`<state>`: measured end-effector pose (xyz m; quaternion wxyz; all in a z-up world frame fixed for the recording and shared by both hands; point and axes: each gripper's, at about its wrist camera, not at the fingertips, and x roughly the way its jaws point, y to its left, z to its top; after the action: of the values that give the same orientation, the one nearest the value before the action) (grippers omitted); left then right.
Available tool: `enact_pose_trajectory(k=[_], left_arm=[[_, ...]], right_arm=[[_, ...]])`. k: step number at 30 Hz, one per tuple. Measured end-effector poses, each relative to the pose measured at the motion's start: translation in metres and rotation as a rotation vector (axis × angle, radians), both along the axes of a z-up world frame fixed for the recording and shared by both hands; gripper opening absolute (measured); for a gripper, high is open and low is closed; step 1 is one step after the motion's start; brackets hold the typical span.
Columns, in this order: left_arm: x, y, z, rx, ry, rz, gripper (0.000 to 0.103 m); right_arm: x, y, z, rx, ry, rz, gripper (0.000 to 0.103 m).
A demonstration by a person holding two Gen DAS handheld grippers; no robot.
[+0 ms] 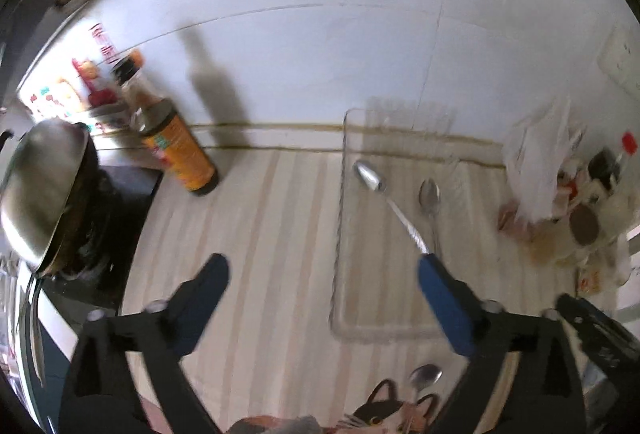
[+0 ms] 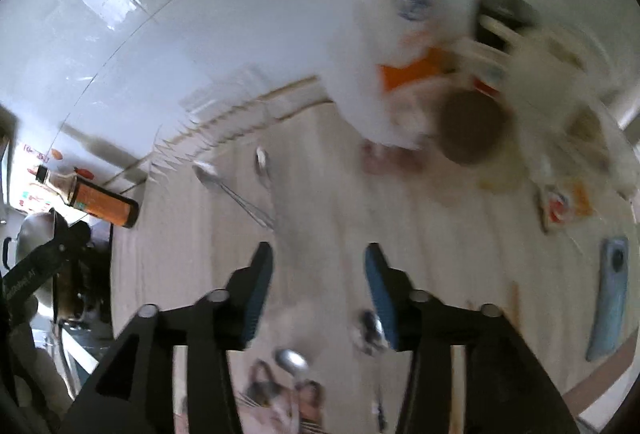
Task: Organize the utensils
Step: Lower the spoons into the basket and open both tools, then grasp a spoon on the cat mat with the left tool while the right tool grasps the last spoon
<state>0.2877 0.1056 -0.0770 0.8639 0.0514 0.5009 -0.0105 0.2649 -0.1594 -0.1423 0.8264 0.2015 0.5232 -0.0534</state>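
A clear plastic tray (image 1: 340,218) lies on the striped wooden counter. Two metal spoons lie inside it: a twisted-handle spoon (image 1: 372,176) and a smaller spoon (image 1: 430,196). My left gripper (image 1: 324,270) is open and empty, hovering above the tray's near left part. Another spoon (image 1: 425,376) lies near a cat-pattern mat (image 1: 380,414) at the bottom. In the blurred right wrist view, my right gripper (image 2: 318,258) is open and empty above the counter; the tray's spoons (image 2: 262,160) lie ahead, and two spoons, one (image 2: 292,360) by the mat and one (image 2: 374,328) by the right finger, lie below it.
An orange-labelled sauce bottle (image 1: 176,142) stands at the left by a stove with a steel wok lid (image 1: 44,186). Bags, jars and bottles (image 1: 580,194) crowd the right. A blue phone (image 2: 610,298) lies at the right edge. A white tiled wall stands behind.
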Motion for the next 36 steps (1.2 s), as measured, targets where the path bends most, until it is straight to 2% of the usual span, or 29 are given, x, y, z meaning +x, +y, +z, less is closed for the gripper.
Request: enact_pose_trajectory(k=[3,7,12,16,19,21,22,25,29,36], left_arm=[[-0.022,-0.001,-0.028,0.001,0.064,-0.011,0.103],[-0.043,-0.014,-0.069,-0.008,0.157,-0.045,0.103],[-0.068,-0.046,-0.114,-0.059,0.307,-0.092,0.102],[-0.079,-0.069,-0.147,-0.04,0.392,-0.128,0.1],[-0.081,-0.08,-0.165,-0.004,0.422,-0.133,0.085],[-0.08,-0.085,-0.171,0.016,0.418,-0.132,0.066],[-0.08,-0.086,-0.172,0.017,0.409,-0.131,0.064],[-0.078,-0.089,-0.168,-0.012,0.38,-0.136,0.044],[-0.077,-0.099,-0.164,0.011,0.357,-0.167,0.01],[-0.082,-0.092,-0.163,0.033,0.342,-0.162,0.004]], right_arm=[[-0.032,-0.015,-0.011,-0.03,0.024,-0.019,0.057],[-0.063,-0.033,-0.038,0.011,0.092,-0.034,0.057],[-0.082,-0.048,-0.068,0.015,0.153,-0.041,0.057],[-0.091,-0.055,-0.09,0.034,0.171,-0.059,0.057],[-0.095,-0.059,-0.1,0.038,0.178,-0.066,0.057],[-0.098,-0.063,-0.106,0.04,0.182,-0.077,0.057],[-0.099,-0.065,-0.106,0.039,0.181,-0.082,0.057],[-0.104,-0.072,-0.107,0.033,0.179,-0.109,0.057],[-0.11,-0.083,-0.108,0.032,0.187,-0.15,0.057],[-0.114,-0.087,-0.099,0.02,0.186,-0.166,0.057]])
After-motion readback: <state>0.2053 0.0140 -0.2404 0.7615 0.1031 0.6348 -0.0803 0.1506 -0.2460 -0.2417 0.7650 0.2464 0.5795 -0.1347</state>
